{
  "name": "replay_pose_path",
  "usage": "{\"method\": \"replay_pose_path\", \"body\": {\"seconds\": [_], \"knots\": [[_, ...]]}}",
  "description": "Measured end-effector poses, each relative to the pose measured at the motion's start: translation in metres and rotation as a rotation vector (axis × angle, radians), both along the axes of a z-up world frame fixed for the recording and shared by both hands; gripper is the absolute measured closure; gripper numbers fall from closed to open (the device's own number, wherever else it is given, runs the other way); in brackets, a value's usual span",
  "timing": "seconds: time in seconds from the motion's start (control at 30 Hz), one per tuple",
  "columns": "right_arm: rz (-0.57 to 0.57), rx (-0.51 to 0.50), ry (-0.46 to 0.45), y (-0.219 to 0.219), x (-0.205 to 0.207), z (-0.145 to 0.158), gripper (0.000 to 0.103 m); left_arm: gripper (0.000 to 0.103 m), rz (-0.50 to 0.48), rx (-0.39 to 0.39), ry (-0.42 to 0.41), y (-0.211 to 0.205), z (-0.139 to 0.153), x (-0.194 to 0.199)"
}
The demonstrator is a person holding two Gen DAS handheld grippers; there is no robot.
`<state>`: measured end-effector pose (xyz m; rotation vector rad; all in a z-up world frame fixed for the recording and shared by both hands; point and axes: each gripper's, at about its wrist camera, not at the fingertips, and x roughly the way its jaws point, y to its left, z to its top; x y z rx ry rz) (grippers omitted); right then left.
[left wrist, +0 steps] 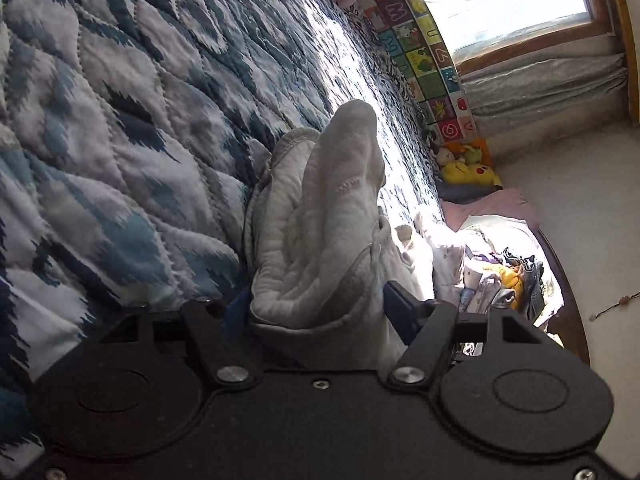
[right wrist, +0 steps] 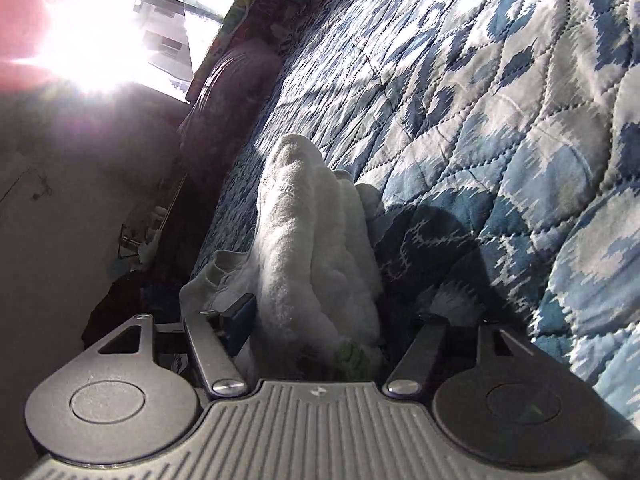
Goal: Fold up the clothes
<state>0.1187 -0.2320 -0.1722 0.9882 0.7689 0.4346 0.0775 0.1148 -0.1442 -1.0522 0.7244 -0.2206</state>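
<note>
Item: white garment (left wrist: 320,216), bunched, lifted above the blue quilted bedspread (left wrist: 100,140).
Left gripper (left wrist: 320,312): pinching one bunch.
Right gripper (right wrist: 320,320): pinching another.
Risk: thick folds may slip free unevenly, leaving a crooked fold.

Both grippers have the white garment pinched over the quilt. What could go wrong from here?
1. The white garment is bunched thick in the left gripper; a layer may slip out.
2. Its loose cloth sags beside the right gripper, so the fold may land uneven on the quilt.
</note>
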Motion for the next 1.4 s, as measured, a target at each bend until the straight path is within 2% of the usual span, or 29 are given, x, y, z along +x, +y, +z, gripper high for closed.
{"method": "replay_pose_path", "body": {"seconds": [0.07,0.27,0.43,0.57,0.73,0.83,0.9,0.93,1.0,1.03,1.13,1.27,1.4], "knots": [[0.002,0.035,-0.029,0.001,0.002,0.004,0.046,0.046,0.029,-0.078,-0.001,0.009,-0.003,-0.003],[0.106,0.068,-0.156,0.036,0.032,0.047,0.050,0.048,0.110,-0.187,-0.098,0.047,0.025,-0.017],[0.238,0.083,-0.186,0.101,0.075,0.079,0.050,0.048,0.234,-0.238,-0.149,0.101,0.040,-0.030],[0.343,0.091,-0.161,0.166,0.101,0.089,0.050,0.048,0.350,-0.313,-0.131,0.152,0.034,-0.042],[0.469,0.069,-0.190,0.250,0.116,0.112,0.050,0.048,0.459,-0.303,-0.178,0.208,0.043,-0.053],[0.532,0.057,-0.268,0.283,0.115,0.129,0.050,0.047,0.482,-0.249,-0.244,0.233,0.054,-0.057],[0.550,0.010,-0.266,0.295,0.113,0.125,0.049,0.046,0.482,-0.184,-0.220,0.243,0.053,-0.057],[0.554,-0.047,-0.234,0.298,0.111,0.117,0.047,0.046,0.471,-0.148,-0.183,0.244,0.047,-0.055],[0.558,-0.175,-0.135,0.299,0.104,0.094,0.037,0.037,0.432,0.003,-0.025,0.242,0.034,-0.049],[0.557,-0.217,-0.078,0.296,0.101,0.078,0.035,0.035,0.418,0.044,0.045,0.241,0.025,-0.050],[0.516,-0.134,0.032,0.273,0.090,0.038,0.027,0.030,0.427,0.004,0.057,0.243,0.006,-0.067],[0.478,-0.031,0.083,0.264,0.083,0.032,0.021,0.023,0.463,-0.031,0.045,0.249,0.008,-0.074],[0.503,-0.011,0.106,0.278,0.088,0.026,0.016,0.022,0.480,-0.061,0.077,0.252,0.000,-0.069]]}}
